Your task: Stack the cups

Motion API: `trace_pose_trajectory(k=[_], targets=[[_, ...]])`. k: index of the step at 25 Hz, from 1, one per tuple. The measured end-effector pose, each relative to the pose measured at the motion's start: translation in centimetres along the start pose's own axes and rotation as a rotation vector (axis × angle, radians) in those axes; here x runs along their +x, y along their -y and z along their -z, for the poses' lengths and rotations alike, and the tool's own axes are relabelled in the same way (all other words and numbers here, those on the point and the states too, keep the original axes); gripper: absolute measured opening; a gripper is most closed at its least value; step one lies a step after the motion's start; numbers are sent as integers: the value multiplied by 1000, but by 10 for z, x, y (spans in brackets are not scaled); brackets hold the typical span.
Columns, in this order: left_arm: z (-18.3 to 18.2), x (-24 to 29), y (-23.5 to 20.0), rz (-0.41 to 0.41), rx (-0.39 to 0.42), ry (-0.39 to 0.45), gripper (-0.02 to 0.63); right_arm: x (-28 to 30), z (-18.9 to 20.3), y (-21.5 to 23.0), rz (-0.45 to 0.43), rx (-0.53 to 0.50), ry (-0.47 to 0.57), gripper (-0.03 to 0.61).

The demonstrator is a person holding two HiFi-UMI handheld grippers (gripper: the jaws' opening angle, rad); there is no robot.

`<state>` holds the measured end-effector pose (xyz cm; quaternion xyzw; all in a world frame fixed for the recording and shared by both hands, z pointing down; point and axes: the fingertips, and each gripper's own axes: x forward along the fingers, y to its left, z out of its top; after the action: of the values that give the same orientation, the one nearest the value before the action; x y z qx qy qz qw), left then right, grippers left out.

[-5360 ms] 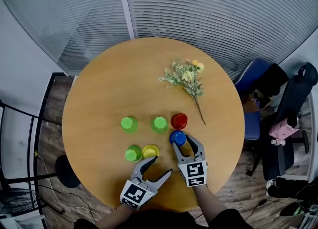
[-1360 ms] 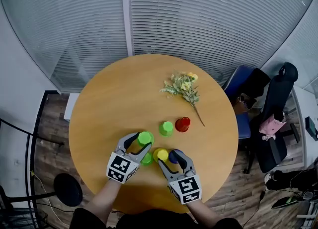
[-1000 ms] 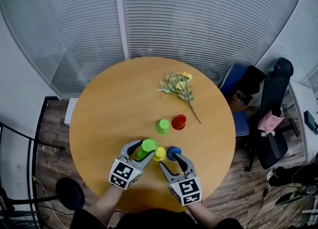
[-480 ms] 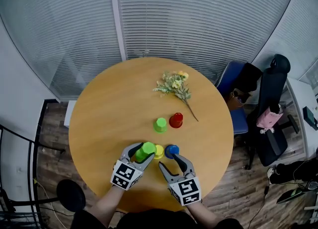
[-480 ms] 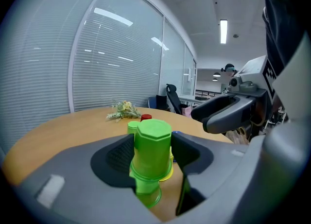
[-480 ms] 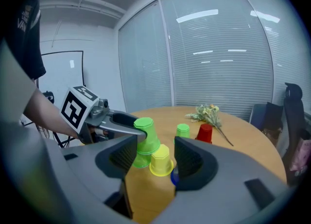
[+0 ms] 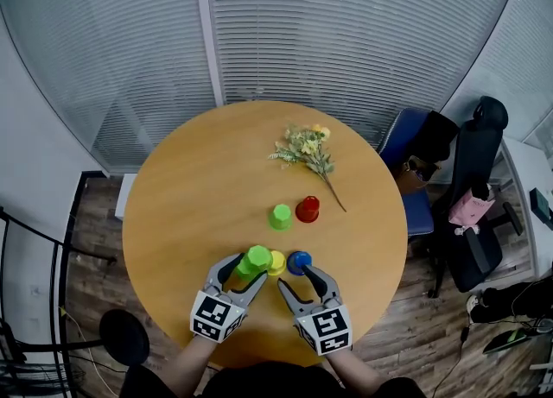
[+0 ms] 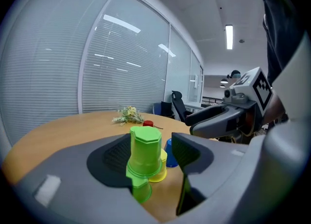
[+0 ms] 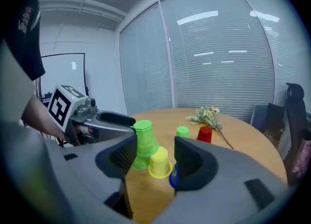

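Note:
My left gripper (image 7: 245, 267) is shut on an upside-down green cup (image 7: 257, 256) (image 8: 145, 149). It holds the cup tilted over a second green cup (image 8: 141, 191) (image 9: 139, 163) that stands on the round wooden table (image 7: 190, 189). A yellow cup (image 7: 276, 261) (image 9: 160, 162) and a blue cup (image 7: 299, 261) stand upside down just right of them. My right gripper (image 7: 296, 279) (image 9: 155, 157) is open beside the blue cup and grips nothing. Its right jaw half hides the blue cup (image 9: 173, 179). Farther off stand a third green cup (image 7: 281, 215) and a red cup (image 7: 308, 208).
A sprig of yellow flowers (image 7: 308, 147) lies at the far right of the table. Office chairs (image 7: 471, 180) stand to the right of the table, and blinds cover the glass wall behind. A black round base (image 7: 125, 336) sits on the floor at the left.
My left gripper lifted a green cup and carried it right, over the other green cup. The right gripper brought the blue cup beside the yellow one. Little has moved in the last half second.

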<state>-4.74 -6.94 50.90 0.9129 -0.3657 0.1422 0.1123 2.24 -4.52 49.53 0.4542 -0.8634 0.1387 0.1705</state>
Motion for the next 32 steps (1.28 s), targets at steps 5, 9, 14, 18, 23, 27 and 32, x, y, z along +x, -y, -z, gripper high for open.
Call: trace_pose_trajectory(k=[5,9,14,18,23,27,32], targets=[[-1,-18,16,-49,-51,38,249,-2,1,10,-15,-14,4,238],[3,-22,31,-65,-77,41,249,1,3,19,-33,-32,-4,238],[5,-14,50,-68,-114,38,249,11,-5,30,-82,-75,-4,238],[-4,4,66,-47,-128,63,247,25,-16,44,-126,-122,6,238],[-19,23,75,-65,-153,98,247,49,-29,65,-174,-176,4,238],[-24,39,78,-128,-191,100,247,69,-29,75,-227,-211,-22,238],[-22,57,90,-127,-217,70,247,97,-18,86,-288,-211,-86,238]])
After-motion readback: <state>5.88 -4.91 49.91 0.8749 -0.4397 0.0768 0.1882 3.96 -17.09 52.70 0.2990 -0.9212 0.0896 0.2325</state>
